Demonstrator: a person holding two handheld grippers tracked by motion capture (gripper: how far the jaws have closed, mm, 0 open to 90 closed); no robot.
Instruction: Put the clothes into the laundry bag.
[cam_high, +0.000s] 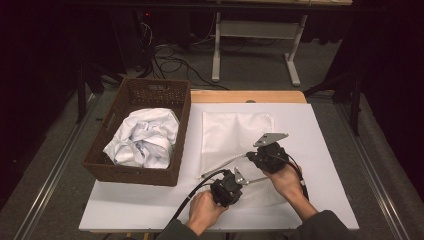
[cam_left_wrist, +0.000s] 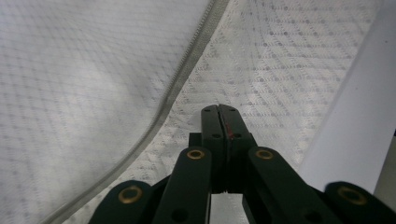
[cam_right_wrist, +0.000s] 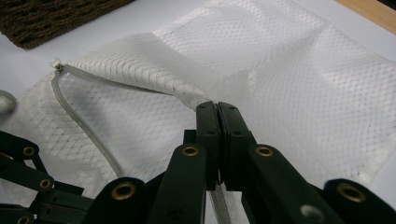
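White mesh zip bag (cam_high: 235, 131) lay flat on the white board beside the woven basket (cam_high: 141, 95) | left gripper (cam_left_wrist: 219, 112) pinched its lower layer | right gripper (cam_right_wrist: 217, 108) clamped the raised zipper edge

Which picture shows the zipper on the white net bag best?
The right gripper view: the zipper curves along the mesh bag's opened mouth up to its end. The left gripper view shows one close stretch. The high view shows a thin faint line.
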